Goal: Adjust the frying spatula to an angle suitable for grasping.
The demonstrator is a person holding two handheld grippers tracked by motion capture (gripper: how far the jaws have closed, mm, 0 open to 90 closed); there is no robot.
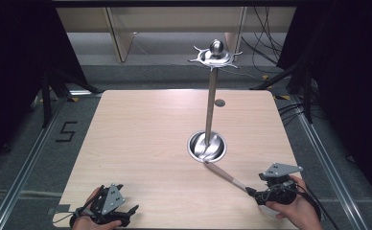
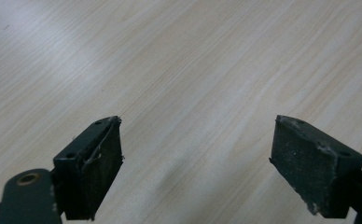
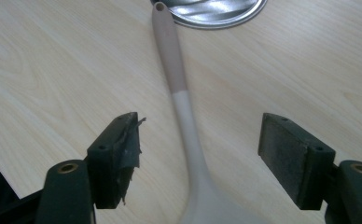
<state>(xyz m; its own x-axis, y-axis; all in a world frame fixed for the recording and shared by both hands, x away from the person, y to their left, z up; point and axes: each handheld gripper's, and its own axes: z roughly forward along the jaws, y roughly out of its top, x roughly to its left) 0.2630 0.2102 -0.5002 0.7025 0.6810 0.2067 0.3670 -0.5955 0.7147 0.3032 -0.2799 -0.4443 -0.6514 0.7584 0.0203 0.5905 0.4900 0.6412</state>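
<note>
Right claw (image 3: 198, 154) open astride the spoon (image 3: 184, 107).
Handle runs straight ahead toward the stand base (image 3: 216, 11); left claw (image 2: 195, 163) open, well apart.

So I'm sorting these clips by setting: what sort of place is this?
Probably a lab or recording booth rather than a kitchen: black curtains hang at both sides, loose cables trail over the grey floor, and floor rails flank a lone wooden table holding a metal utensil stand.

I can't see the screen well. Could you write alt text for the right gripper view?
A pale utensil with a brownish handle end lies on the light wooden table, between the open jaws of the right hand-held gripper, which do not touch it. Its handle tip reaches the rim of a shiny metal dish at the top.
</note>
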